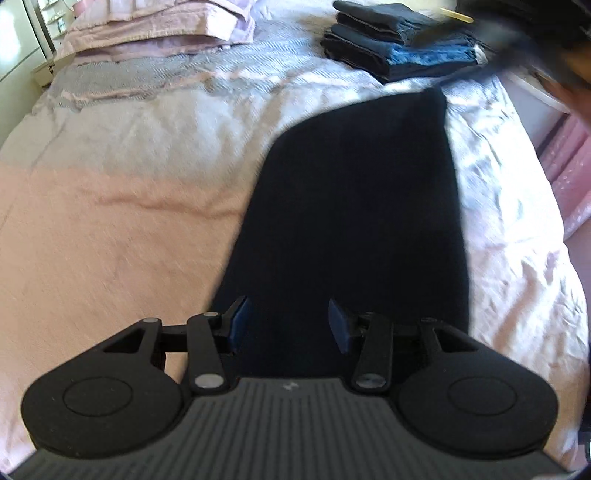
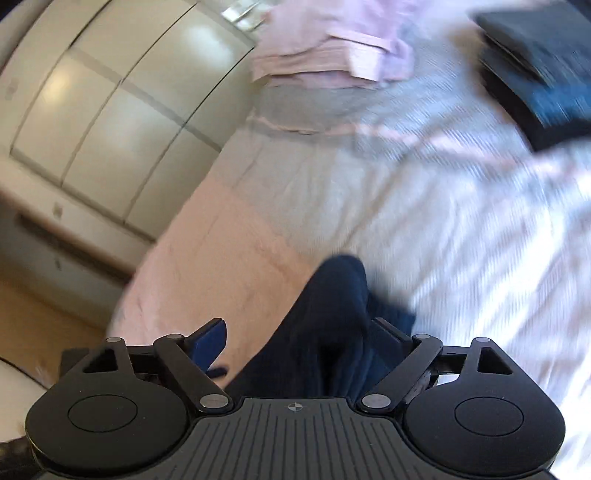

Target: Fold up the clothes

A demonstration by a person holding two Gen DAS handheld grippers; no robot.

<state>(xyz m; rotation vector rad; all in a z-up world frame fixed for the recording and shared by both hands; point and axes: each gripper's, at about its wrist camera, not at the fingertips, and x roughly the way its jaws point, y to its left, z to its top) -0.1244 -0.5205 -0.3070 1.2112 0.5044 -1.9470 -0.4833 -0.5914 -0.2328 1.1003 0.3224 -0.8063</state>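
Your dark navy garment (image 1: 354,221) lies flat on the bed (image 1: 122,229), folded into a long narrow strip. In the left wrist view its long axis runs straight away from your left hand-held gripper (image 1: 290,323): the near end passes under the fingers and the far end, a squared edge, points toward the stack of folded dark clothes (image 1: 399,40) near the head of the bed. The strip sits on the right half of the bedspread, well apart from that stack.

Your left hand-held gripper is partly parted, its blue pads (image 1: 240,325) standing to either side of the near end of the cloth. The pads do not look pressed together on it, and you cannot tell from this view whether they touch the fabric below.

Your right hand-held gripper (image 2: 306,339) stands wide. A bunched, ridged fold of the same navy garment (image 2: 332,325) rises between its fingers, closer to the right one; the left pad (image 2: 210,339) is clear of the cloth, with pink bedspread showing in the gap.

Only the left view gives you the whole strip and its direction. Only the right view shows the cream cupboard doors (image 2: 110,122) beside the bed, a strip of wooden floor (image 2: 44,325), and the raised fold in the cloth. Both views show the pink pillows (image 1: 155,26) at the head, though the right view is heavily blurred.
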